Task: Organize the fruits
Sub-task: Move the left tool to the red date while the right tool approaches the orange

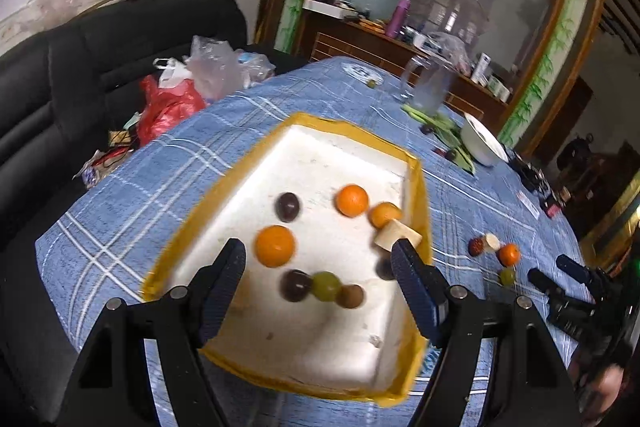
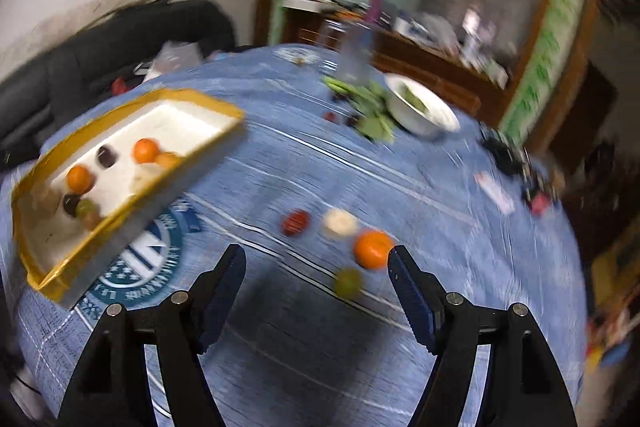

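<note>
We see the left claw (image 1: pixel 318 259) spread wide w/ nothing between its fingers, hovering over the white foam tray (image 1: pixel 332 155) w/ yellow-taped rim, which sits on the blue plaid worktop (image 1: pixel 132 187). Inside the tray: three oranges, the largest orange (image 1: pixel 275 245) near the left finger, plus two dark plums, a green grape (image 1: pixel 326 286) touching one plum (image 1: pixel 295 285), a brown round fruit beside the grape, and a pale cut chunk (image 1: pixel 396 235) by the right wall.

The right claw (image 2: pixel 316 263) is also wide open and empty, above the cloth to the right of the tray. Ahead of it, loose on the worktop, lie a tangerine (image 2: pixel 373 249) just beside the right finger, a green grape (image 2: pixel 347 282) near it, a pale round piece (image 2: pixel 340 222) and a red fruit (image 2: pixel 296 222). Right-wrist view is blurred, so finer detail we can't tell. A white bowl (image 2: pixel 424 115) sits further back w/ green leaves beside it.
</note>
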A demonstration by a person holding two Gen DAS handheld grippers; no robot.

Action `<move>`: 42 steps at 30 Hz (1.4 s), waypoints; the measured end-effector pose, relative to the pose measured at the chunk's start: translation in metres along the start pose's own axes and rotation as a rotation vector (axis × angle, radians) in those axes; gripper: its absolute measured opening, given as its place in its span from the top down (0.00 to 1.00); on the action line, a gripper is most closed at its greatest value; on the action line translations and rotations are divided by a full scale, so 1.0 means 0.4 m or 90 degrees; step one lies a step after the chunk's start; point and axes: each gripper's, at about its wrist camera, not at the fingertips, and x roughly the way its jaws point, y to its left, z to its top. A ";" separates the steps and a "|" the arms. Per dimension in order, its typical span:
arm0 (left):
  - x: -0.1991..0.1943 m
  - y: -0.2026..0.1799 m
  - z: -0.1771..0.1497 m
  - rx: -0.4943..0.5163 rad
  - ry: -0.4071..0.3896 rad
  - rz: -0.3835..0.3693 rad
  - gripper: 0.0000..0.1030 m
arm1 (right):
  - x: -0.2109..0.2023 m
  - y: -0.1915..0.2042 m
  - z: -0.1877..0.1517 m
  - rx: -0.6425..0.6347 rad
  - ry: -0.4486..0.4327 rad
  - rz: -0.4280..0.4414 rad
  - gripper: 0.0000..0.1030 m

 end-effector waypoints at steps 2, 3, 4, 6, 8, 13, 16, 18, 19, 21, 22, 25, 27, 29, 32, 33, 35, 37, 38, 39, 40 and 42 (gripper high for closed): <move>0.006 -0.036 -0.008 0.023 0.006 -0.005 0.27 | 0.000 -0.063 -0.014 0.053 0.006 0.005 0.25; 0.011 -0.062 -0.014 0.039 0.012 -0.010 0.27 | 0.000 -0.091 -0.021 0.078 0.009 0.006 0.25; 0.016 -0.080 -0.020 0.050 0.016 -0.014 0.27 | -0.001 -0.120 -0.029 0.103 0.011 0.009 0.25; 0.028 -0.121 -0.030 0.074 0.027 -0.027 0.27 | 0.002 -0.161 -0.040 0.139 0.014 0.017 0.25; 0.042 -0.167 -0.042 0.099 0.041 -0.041 0.27 | 0.004 -0.191 -0.052 0.168 0.018 0.027 0.25; 0.072 -0.266 -0.067 0.152 0.068 -0.066 0.27 | 0.036 -0.214 -0.053 0.201 0.025 0.056 0.25; 0.101 -0.315 -0.068 0.176 0.082 -0.089 0.27 | 0.074 -0.215 -0.040 0.213 0.031 0.080 0.25; 0.138 -0.353 -0.062 0.189 0.092 -0.102 0.27 | 0.105 -0.214 -0.025 0.222 0.037 0.100 0.26; 0.157 -0.370 -0.060 0.197 0.095 -0.103 0.27 | 0.119 -0.213 -0.019 0.226 0.039 0.109 0.27; 0.198 -0.406 -0.058 0.215 0.106 -0.108 0.27 | 0.146 -0.211 -0.008 0.230 0.042 0.120 0.41; 0.225 -0.425 -0.058 0.223 0.117 -0.114 0.27 | 0.162 -0.207 -0.002 0.228 0.046 0.124 0.44; 0.290 -0.460 -0.061 0.234 0.145 -0.123 0.39 | 0.201 -0.189 0.003 0.211 0.058 0.130 0.52; 0.324 -0.475 -0.063 0.237 0.159 -0.127 0.54 | 0.218 -0.183 0.002 0.204 0.063 0.134 0.52; 0.354 -0.483 -0.063 0.238 0.170 -0.128 0.61 | 0.225 -0.180 0.000 0.191 0.056 0.128 0.52; 0.380 -0.490 -0.059 0.241 0.172 -0.129 0.62 | 0.237 -0.194 -0.003 0.194 0.054 0.138 0.53; 0.387 -0.493 -0.057 0.242 0.173 -0.130 0.62 | 0.247 -0.199 -0.005 0.199 0.060 0.144 0.53; 0.397 -0.499 -0.052 0.246 0.173 -0.130 0.62 | 0.266 -0.206 -0.008 0.204 0.071 0.148 0.54; 0.409 -0.509 -0.051 0.256 0.170 -0.128 0.63 | 0.268 -0.212 -0.010 0.209 0.068 0.159 0.62; 0.413 -0.513 -0.051 0.261 0.169 -0.128 0.63 | 0.267 -0.214 -0.009 0.213 0.067 0.171 0.63; 0.417 -0.517 -0.052 0.265 0.169 -0.129 0.63 | 0.264 -0.216 -0.011 0.216 0.066 0.169 0.63; 0.420 -0.518 -0.055 0.267 0.168 -0.131 0.64 | 0.263 -0.218 -0.013 0.217 0.066 0.163 0.63; 0.421 -0.519 -0.058 0.272 0.162 -0.131 0.65 | 0.262 -0.225 -0.016 0.226 0.066 0.166 0.63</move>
